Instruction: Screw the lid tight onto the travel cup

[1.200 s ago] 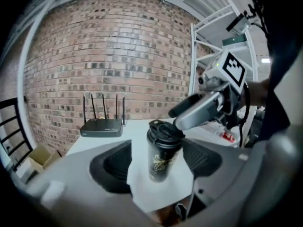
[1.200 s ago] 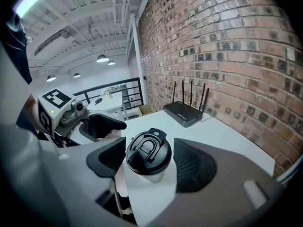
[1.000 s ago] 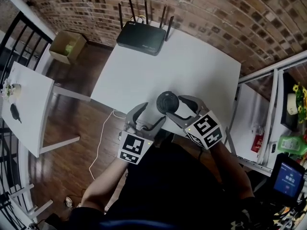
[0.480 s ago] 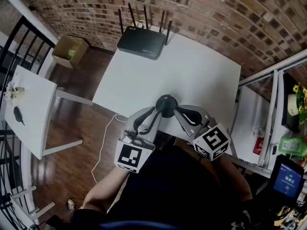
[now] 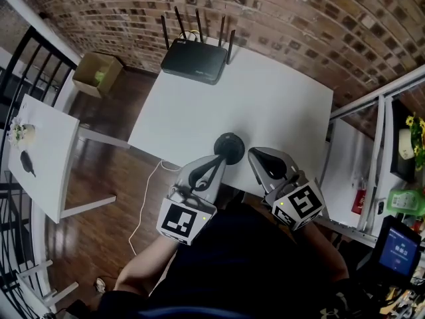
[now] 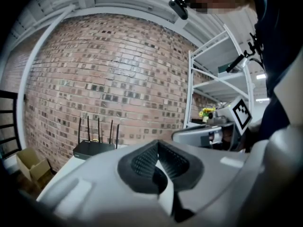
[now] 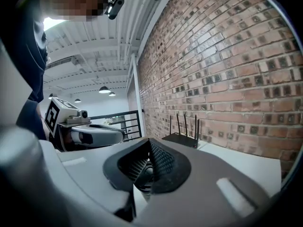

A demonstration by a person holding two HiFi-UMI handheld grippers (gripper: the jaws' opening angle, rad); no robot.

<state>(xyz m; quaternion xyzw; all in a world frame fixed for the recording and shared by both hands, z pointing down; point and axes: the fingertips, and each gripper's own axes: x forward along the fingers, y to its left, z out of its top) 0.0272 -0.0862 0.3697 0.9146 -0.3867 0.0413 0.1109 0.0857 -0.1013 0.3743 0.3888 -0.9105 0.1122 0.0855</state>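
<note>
Honestly, the white table (image 5: 265,105) dominates, with the router (image 5: 196,60) well behind the travel cup (image 5: 230,145). Forearms angle inward: left gripper (image 5: 220,159) just left of the cup, right gripper (image 5: 254,153) just right of it, both clamped together on nothing. The cup stands at the table's near edge.

Travel cup (image 5: 229,145): showing only a dark round top, hiding its body and any lid seam.
Left gripper (image 5: 223,158): overlapping the cup's rim from above, leaving contact impossible to tell.
Right gripper (image 5: 255,155): framing a dark ringed shape past its pads, too blurred to name.
Tabletop (image 5: 265,98): losing its near edge behind both grippers.
Cardboard box (image 5: 97,74): holding something greenish, too small to name.
Screen (image 5: 397,246): carrying print too small to read.
</note>
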